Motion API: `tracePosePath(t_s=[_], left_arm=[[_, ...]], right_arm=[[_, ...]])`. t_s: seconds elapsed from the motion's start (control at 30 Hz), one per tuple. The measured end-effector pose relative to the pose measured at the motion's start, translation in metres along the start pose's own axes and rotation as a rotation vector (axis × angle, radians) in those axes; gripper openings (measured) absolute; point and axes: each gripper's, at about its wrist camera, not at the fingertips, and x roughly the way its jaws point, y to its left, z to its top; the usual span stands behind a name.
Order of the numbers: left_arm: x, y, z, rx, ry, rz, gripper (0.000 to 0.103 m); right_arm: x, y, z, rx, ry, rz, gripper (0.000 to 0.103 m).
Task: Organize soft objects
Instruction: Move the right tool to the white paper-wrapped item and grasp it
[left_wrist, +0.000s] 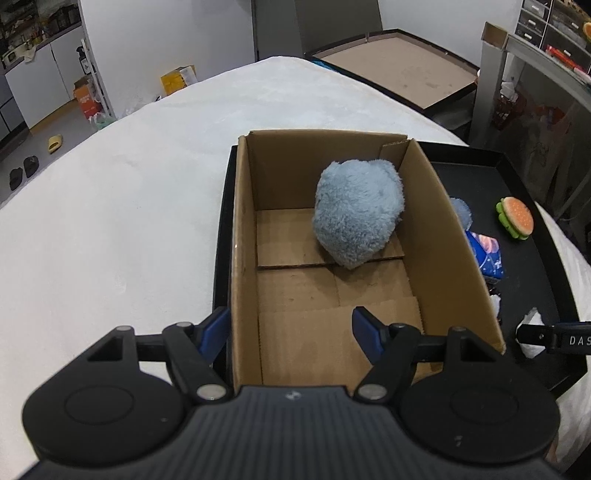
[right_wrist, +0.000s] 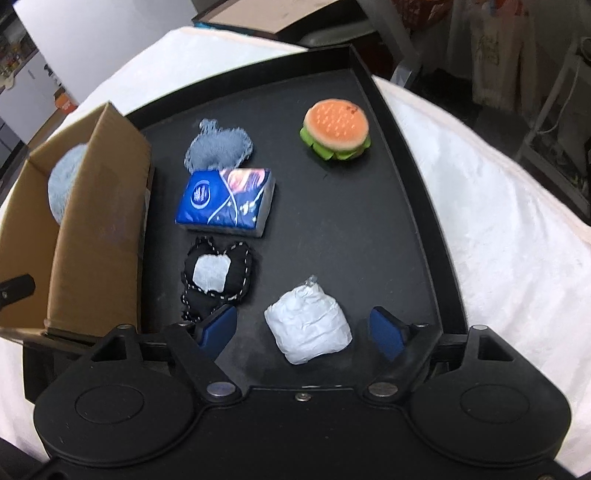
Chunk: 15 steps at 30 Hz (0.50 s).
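Cardboard box (left_wrist: 325, 295): below the wide, empty left gripper (left_wrist: 291, 330); blue plush ball (left_wrist: 357, 212) kept ahead inside.
Tissue pack (right_wrist: 226, 201): ahead-left of right gripper (right_wrist: 303, 330); possibly snagged.
White wrapped bundle (right_wrist: 309, 326): between wide jaws; slippage is risked on closing.

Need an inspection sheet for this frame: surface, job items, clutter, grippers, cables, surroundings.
Surface: black tray on a white cover.
Job's things: blue plush inside the cardboard box; on the tray a burger toy, grey plush, tissue pack, black pouch and white bundle.
Clutter: nothing seen on the tray beyond these.
Grippers: left gripper open, over the box's near end; right gripper open, fingers either side of the white bundle, contact not seen.
Cables: nothing seen.
Surroundings: shelves, boxes on the floor, slippers.
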Motion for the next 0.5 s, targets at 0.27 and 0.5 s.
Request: tracePosePath(t_s=[0.27, 0.5], left_arm=[[0.0, 0.001, 0.002, -0.008, -0.007, -0.001, 0.071], [-0.001, 0.005, 0.001, -0.011, -0.008, -0.018, 0.071]], right_arm=[[0.017, -0.001, 0.0, -0.007, 0.04, -0.027, 0.05], [0.009, 0.0, 0.001, -0.003, 0.02, -0.029, 0.049]])
